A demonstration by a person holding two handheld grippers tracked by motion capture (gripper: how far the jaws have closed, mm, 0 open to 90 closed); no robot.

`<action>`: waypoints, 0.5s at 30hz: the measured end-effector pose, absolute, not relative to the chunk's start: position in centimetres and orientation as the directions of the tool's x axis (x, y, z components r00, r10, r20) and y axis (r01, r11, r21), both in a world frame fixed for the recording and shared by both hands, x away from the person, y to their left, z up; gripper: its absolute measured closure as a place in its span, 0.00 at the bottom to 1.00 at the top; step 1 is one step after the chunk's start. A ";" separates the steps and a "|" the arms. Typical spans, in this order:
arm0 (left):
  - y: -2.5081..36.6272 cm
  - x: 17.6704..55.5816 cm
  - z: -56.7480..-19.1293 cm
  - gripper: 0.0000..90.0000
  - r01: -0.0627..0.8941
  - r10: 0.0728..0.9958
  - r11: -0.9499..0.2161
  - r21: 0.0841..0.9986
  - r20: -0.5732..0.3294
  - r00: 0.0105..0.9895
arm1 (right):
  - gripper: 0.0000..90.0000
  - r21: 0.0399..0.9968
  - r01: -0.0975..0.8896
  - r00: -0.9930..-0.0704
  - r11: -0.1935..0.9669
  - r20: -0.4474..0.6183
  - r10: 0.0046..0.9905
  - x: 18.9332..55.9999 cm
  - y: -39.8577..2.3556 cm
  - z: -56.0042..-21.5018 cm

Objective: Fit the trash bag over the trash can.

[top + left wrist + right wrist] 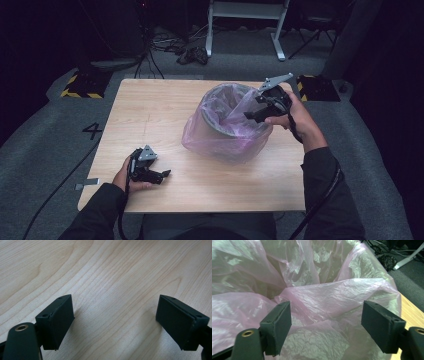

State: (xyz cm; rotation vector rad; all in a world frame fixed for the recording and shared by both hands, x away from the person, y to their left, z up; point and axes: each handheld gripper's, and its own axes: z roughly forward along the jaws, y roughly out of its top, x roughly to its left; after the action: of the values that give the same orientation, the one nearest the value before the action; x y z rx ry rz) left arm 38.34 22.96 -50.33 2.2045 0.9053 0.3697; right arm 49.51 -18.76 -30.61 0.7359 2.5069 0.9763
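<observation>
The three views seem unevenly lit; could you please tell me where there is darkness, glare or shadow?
High view: dim, the surroundings nearly black. Left gripper view: bright, the jaws casting soft shadows on the pale wooden table. Right gripper view: white glare on the translucent pink plastic bag.

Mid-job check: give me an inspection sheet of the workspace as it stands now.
Surface: wooden table, bare around the bin.
Job's things: bin lined with a pink bag, its edge draped over the rim.
Clutter: nothing seen.
Grippers: left gripper open, low over the table; right gripper open at the bag's rim, nothing between its fingers.
Cables: cable trails along the right sleeve.
Surroundings: grey carpet, floor cables, white frame.
</observation>
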 end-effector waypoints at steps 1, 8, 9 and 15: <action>23.0 38.3 -50.3 0.16 0.497 0.701 -0.499 0.710 -0.006 0.713 | 0.26 0.706 0.337 -0.802 0.623 -0.131 0.583 49.4 -18.9 -30.5; 23.0 38.3 -50.3 0.16 0.498 0.704 -0.498 0.710 -0.005 0.710 | 0.24 0.733 0.327 -0.793 0.596 -0.129 0.595 48.6 -20.2 -30.0; 22.9 38.3 -50.3 0.16 0.500 0.705 -0.495 0.710 -0.008 0.709 | 0.24 0.737 0.328 -0.792 0.591 -0.126 0.598 48.5 -20.4 -29.9; 22.9 38.3 -50.3 0.16 0.501 0.706 -0.495 0.710 -0.008 0.709 | 0.23 0.753 0.318 -0.789 0.576 -0.127 0.601 47.4 -21.5 -29.8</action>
State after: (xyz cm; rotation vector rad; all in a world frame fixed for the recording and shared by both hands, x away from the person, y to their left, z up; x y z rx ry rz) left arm 38.28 22.94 -50.34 2.2007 0.9135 0.3698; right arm 47.40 -21.46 -29.78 0.7456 2.4412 1.0587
